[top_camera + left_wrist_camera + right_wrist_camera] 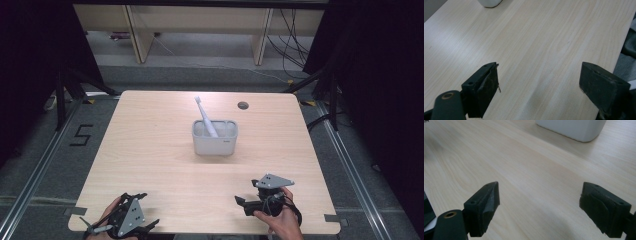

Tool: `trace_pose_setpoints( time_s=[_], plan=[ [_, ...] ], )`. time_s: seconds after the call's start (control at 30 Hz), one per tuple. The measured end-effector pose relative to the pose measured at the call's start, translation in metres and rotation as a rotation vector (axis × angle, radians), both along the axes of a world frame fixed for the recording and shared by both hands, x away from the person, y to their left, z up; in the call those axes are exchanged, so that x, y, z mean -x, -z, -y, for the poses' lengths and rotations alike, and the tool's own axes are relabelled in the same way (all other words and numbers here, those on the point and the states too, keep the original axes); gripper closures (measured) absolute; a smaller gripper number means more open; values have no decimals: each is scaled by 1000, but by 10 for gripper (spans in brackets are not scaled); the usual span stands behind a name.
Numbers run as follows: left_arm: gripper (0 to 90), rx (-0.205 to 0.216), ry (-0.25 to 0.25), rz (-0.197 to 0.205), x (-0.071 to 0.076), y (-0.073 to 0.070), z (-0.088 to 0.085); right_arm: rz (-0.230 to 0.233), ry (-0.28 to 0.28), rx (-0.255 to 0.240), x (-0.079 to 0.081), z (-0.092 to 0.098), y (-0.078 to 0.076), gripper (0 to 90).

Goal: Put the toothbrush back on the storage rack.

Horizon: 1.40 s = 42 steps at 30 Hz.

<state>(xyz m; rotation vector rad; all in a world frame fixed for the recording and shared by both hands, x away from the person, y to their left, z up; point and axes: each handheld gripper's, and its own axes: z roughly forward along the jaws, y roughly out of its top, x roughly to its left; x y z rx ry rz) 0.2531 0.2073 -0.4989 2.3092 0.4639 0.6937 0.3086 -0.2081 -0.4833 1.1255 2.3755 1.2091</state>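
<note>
Toothbrush (205, 116) stood in the white holder (215, 142) (table (150, 150) centre), head tilted toward 11 o'clock. Left gripper (539, 85) and right gripper (539, 205) both gaped, empty.

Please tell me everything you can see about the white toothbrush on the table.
The toothbrush is white and slim, and looks like plastic. It stands in the pale grey holder near the middle of the wooden table, its lower end inside, its small head up and tilted toward the far left. It seems to lean on the holder. No gripper touches it; its bristles are too small to tell.

Lab: black curtains (30, 60), floor rails (35, 175), cables (292, 45).
</note>
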Motion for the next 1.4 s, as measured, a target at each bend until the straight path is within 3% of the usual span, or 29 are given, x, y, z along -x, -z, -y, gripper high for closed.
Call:
trace_pose_setpoints(
  time_s=[0.13, 0.17, 0.23, 0.47, 0.53, 0.63, 0.73, 0.87, 0.9, 1.0, 1.03, 1.17, 1.4],
  plan=[
    [152, -2, -6, 1, 0, 0, -1, -6, 4, 12, 4, 1, 1, 169],
    [152, -7, -6, -3, 0, -1, -1, 18, -11, 18, 4, 2, 2, 169],
    [153, -10, -5, -4, 1, -1, -1, -2, -2, 19, 9, 3, 2, 169],
    [153, -14, -7, -7, 1, -1, -1, 7, -15, 43, 16, 7, 4, 169],
    [153, -6, -7, -5, 1, 0, -1, -23, -4, 54, 19, 7, 5, 167],
    [153, -12, -7, -6, 1, -1, -1, -9, -20, 76, 22, 11, 6, 167],
    [153, 3, -7, 6, 1, 0, 0, -29, -1, 66, 25, 12, 6, 167],
    [153, 5, -10, 5, 2, 0, 0, -23, -14, 71, 27, 16, 7, 167],
    [153, 9, -10, 5, 2, 0, 0, -4, -1, 75, 29, 19, 6, 167],
    [153, 8, -6, 5, 2, 0, 0, -15, 2, 69, 31, 20, 6, 167],
    [153, -23, -3, -2, 2, -1, -1, -15, 2, 75, 32, 21, 6, 167],
    [153, -12, -3, 11, 2, 0, 0, 0, -4, 71, 33, 22, 8, 167],
    [153, 0, -3, 4, 2, 0, 0, -26, 20, 60, 36, 22, 7, 168]
  ],
)
